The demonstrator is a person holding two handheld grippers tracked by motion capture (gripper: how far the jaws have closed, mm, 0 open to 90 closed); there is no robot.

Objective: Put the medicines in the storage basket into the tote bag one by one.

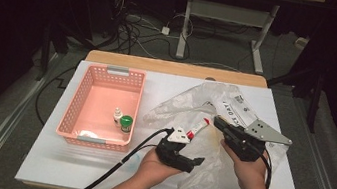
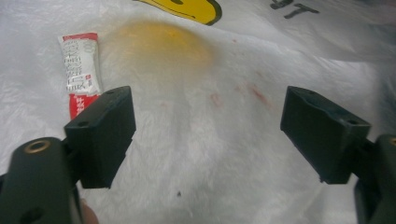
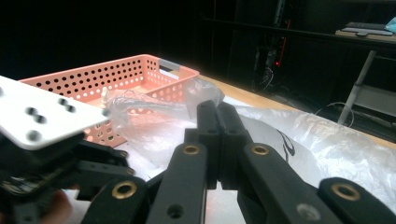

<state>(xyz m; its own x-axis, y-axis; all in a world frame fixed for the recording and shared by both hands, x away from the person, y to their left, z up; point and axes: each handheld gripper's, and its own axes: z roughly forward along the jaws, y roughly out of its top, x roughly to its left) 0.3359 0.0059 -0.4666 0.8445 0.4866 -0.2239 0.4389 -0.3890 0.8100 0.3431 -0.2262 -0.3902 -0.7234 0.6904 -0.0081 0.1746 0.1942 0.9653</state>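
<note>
Left gripper view, flat red-white tube, crinkled translucent plastic bag

A small white tube with red lettering and a red end lies flat on a crinkled translucent plastic bag, just beyond the left gripper's left jaw, outside its wide-open jaws; the right gripper pinches the bag's film.

The high view looks forward and down over the whole counter. The left gripper view hangs close above the plastic bag, facing down. The right gripper view looks low and level across the same bag towards the pink basket, shared with the high view.
</note>
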